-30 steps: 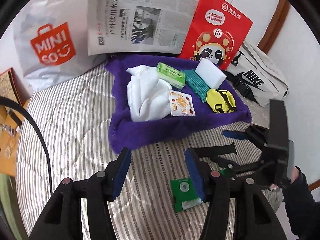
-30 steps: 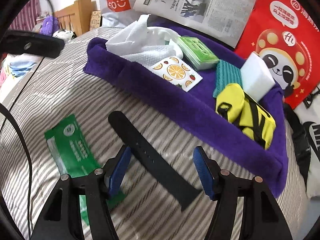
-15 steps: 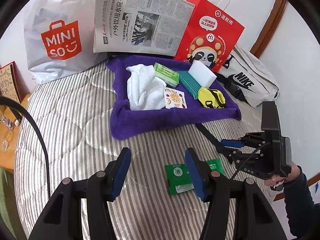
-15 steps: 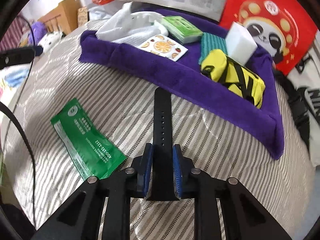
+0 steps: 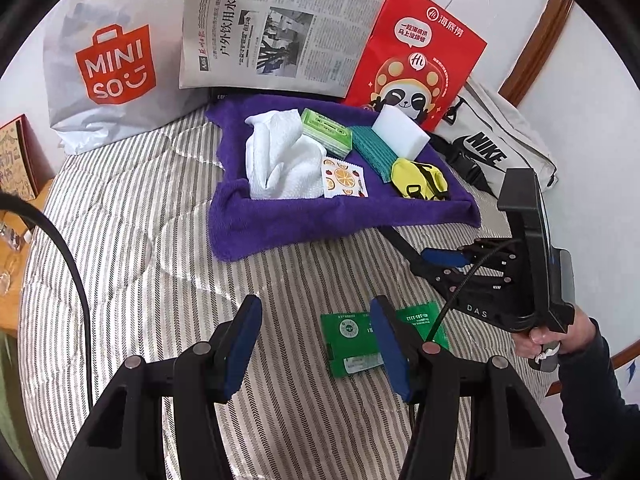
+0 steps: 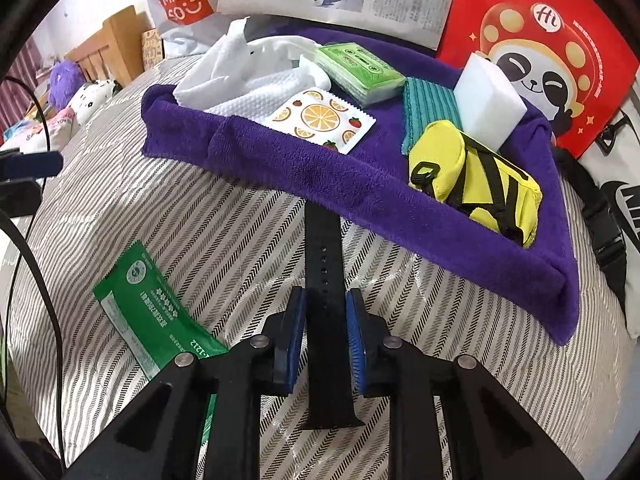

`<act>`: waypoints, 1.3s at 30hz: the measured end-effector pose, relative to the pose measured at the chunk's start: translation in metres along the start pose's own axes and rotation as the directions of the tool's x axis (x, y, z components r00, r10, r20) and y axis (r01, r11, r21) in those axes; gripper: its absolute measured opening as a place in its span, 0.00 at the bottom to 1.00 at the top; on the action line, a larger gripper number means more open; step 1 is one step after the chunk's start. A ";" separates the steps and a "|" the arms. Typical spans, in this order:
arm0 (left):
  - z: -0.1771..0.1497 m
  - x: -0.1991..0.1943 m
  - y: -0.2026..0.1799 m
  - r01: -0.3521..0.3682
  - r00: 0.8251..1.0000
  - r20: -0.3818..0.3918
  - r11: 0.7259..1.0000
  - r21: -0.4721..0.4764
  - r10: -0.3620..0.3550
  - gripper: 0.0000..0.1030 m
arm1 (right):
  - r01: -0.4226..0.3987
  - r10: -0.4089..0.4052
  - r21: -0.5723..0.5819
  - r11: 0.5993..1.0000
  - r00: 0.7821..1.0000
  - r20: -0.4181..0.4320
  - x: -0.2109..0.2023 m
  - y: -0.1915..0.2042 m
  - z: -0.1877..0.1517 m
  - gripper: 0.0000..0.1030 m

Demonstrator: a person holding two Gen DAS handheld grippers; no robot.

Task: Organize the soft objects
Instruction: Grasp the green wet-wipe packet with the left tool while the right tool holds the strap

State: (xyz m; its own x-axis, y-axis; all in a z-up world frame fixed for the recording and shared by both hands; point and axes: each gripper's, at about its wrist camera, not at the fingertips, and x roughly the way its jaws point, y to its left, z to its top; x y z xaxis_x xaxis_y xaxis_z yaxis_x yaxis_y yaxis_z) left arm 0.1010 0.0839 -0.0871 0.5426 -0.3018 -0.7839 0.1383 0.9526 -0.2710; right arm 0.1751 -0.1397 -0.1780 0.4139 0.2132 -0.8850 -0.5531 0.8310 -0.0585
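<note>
My right gripper (image 6: 326,295) is shut on a black strap (image 6: 323,256), which runs straight ahead to the rim of a purple towel tray (image 6: 360,184). The left wrist view shows the same right gripper (image 5: 444,258) low over the striped bed, with the strap (image 5: 400,240) in it. My left gripper (image 5: 315,308) hangs open above the bed with nothing between its fingers. A green packet (image 5: 352,336) lies flat behind its right finger. In the tray (image 5: 280,220) lie a white cloth (image 5: 280,160), green tissue pack (image 5: 326,132), fruit-print sachet (image 5: 344,178), teal cloth (image 5: 372,152), white sponge (image 5: 400,130) and yellow pouch (image 5: 420,180).
Behind the tray stand a Miniso bag (image 5: 112,68), a newspaper (image 5: 276,28) and a red panda bag (image 5: 416,52). A Nike bag (image 5: 492,152) lies at the right. A person's hand (image 5: 560,332) holds the right gripper. The bed's left edge drops to wooden furniture (image 5: 16,160).
The right gripper's jaws closed on the black strap, which now lies straight between them instead of slanting across. The left view drew back a little from the tray.
</note>
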 end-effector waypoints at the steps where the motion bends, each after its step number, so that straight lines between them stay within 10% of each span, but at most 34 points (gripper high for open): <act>1: 0.000 0.001 0.000 0.000 1.000 -0.003 1.000 -0.002 0.000 0.53 | 0.000 0.000 -0.002 1.000 1.000 0.004 0.000 -0.001 -0.001 0.20; 23: -0.034 0.031 -0.026 0.021 0.998 -0.058 0.985 0.170 -0.012 0.59 | 0.067 -0.073 0.204 0.977 0.997 0.021 -0.038 -0.026 -0.079 0.30; 39: -0.053 0.057 -0.050 0.076 0.993 -0.114 0.822 0.565 -0.014 0.62 | 0.063 -0.081 0.320 0.945 0.996 0.042 -0.050 -0.061 -0.109 0.20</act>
State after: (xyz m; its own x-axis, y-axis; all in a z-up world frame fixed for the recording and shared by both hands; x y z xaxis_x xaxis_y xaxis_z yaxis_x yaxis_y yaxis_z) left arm 0.0813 0.0169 -0.1475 0.4425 -0.3172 -0.8388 0.6229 0.7816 0.0331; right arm 0.1097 -0.2567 -0.1809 0.4873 0.1667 -0.8572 -0.2657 0.9634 0.0364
